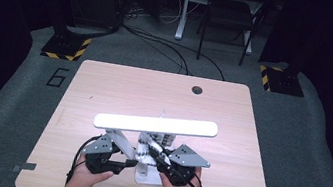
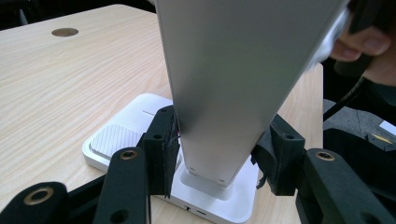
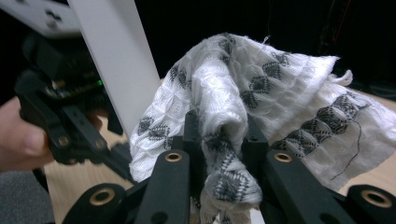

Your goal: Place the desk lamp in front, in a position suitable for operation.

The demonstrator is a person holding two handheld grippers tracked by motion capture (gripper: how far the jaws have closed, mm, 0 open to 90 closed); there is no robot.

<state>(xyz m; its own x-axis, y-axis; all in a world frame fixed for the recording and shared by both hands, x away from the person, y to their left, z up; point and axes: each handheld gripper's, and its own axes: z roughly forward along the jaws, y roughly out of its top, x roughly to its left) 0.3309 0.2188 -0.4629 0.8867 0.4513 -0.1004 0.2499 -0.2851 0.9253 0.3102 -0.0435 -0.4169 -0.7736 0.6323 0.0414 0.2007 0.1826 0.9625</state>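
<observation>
A white desk lamp stands near the table's front edge, its lit bar head [image 1: 155, 124] level above the base [image 1: 147, 177]. My left gripper [image 1: 129, 162] is shut on the lamp's flat stem [image 2: 233, 84] just above the base [image 2: 116, 137], with one pad against each side. My right gripper [image 3: 223, 135] is shut on a bunched white cloth with a black diamond pattern [image 3: 261, 88]. It holds the cloth [image 1: 149, 149] up beside the stem [image 3: 116, 60], under the lamp head. In the right gripper view the left gripper [image 3: 70, 126] is at the left, behind the stem.
The wooden table [image 1: 103, 93] has a cable hole [image 1: 197, 90] at the back. Bare tabletop lies to the left, right and back of the lamp. Beyond the table are black stands with striped feet [image 1: 65, 47] and a metal frame [image 1: 227, 17] on grey floor.
</observation>
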